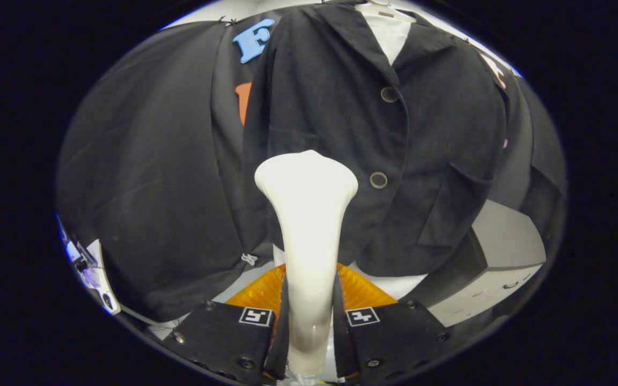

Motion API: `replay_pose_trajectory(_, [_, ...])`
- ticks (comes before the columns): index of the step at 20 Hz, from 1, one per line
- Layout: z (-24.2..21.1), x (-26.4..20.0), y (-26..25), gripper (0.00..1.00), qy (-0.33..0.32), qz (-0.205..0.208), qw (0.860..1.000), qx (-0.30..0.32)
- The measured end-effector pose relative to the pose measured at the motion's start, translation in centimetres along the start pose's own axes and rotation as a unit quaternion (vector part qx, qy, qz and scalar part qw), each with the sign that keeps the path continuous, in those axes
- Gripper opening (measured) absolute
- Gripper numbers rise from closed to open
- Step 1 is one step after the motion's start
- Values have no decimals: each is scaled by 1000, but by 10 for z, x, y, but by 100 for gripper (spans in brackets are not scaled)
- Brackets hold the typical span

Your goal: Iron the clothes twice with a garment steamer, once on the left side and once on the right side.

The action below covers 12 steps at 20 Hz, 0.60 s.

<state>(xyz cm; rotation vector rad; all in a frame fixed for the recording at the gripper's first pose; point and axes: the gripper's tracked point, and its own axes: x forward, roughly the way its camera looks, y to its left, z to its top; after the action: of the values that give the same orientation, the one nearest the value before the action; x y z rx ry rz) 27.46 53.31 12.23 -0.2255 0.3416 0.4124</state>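
White garment steamer (307, 225) clamped upright between the tongs (309, 321), head toward the black jacket (362, 139).

Hand-held gripper (309, 321): two flat angular finger plates side by side, each bearing square black-and-white marker tag near inner top corner; round screw heads along plate edges; ribbed orange panel just behind plates.

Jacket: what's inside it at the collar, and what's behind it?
Inside the black jacket, a white garment shows at the open collar; the rest is covered. Behind hangs black cloth. The steamer, clamped between the gripper fingers, hides part of the jacket's front.
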Motion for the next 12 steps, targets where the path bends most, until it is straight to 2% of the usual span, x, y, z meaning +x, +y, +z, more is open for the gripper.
replay_pose_trajectory(7, [-64,16,1,37,40,7,999,-1])
replay_pose_trajectory(12, [-90,22,-2,37,57,13,998,1])
